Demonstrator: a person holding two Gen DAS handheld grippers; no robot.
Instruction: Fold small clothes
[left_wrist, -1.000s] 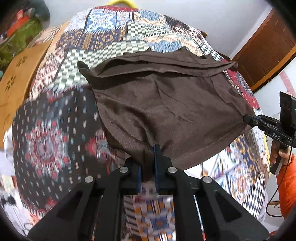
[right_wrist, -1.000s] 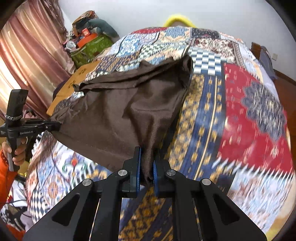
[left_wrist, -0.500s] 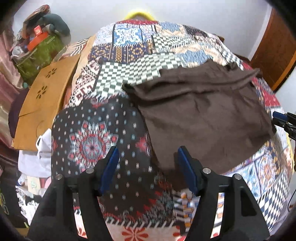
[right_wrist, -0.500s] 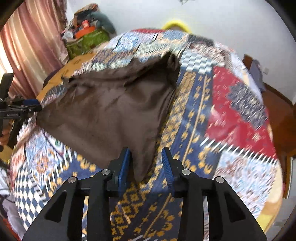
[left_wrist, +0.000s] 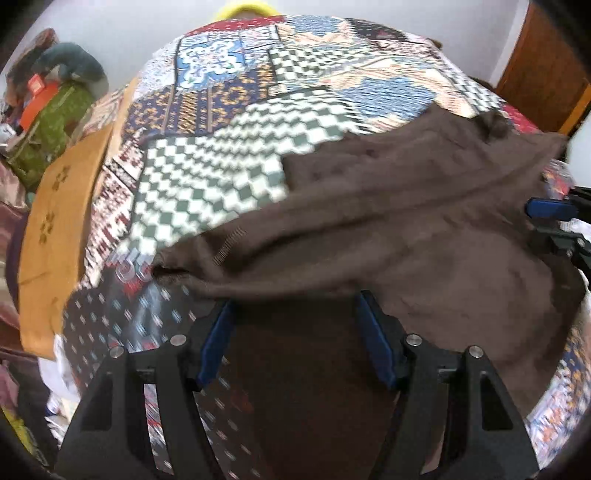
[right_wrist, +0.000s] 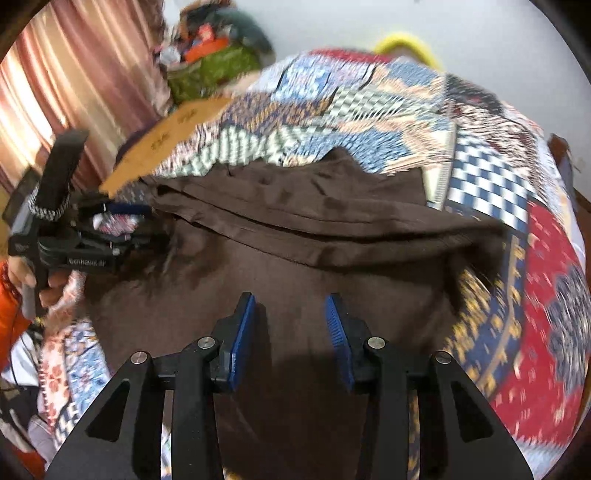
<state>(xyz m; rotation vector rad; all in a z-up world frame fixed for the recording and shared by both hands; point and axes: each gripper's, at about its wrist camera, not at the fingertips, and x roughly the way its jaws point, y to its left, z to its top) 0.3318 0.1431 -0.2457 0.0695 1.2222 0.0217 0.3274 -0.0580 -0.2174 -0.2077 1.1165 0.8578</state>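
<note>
A dark brown garment (left_wrist: 424, 229) lies spread on a patchwork bed cover (left_wrist: 229, 122), with a folded band along its far edge. My left gripper (left_wrist: 297, 306) is open and empty, low over the garment's near left edge. My right gripper (right_wrist: 290, 299) is open and empty above the middle of the garment (right_wrist: 314, 236). The left gripper also shows in the right wrist view (right_wrist: 147, 225), at the garment's left corner. The right gripper's blue pads (left_wrist: 550, 208) show at the right edge of the left wrist view.
A tan board (left_wrist: 55, 229) leans beside the bed on the left. Bags and clutter (left_wrist: 48, 110) are piled in the far left corner, beside pink curtains (right_wrist: 59, 92). A wooden door (left_wrist: 546, 70) stands at far right. A yellow object (right_wrist: 402, 40) lies behind the bed.
Both grippers let go of the garment's corners and opened wide. The garment dropped flat onto the bed. Both grippers then moved forward and lower over it.
</note>
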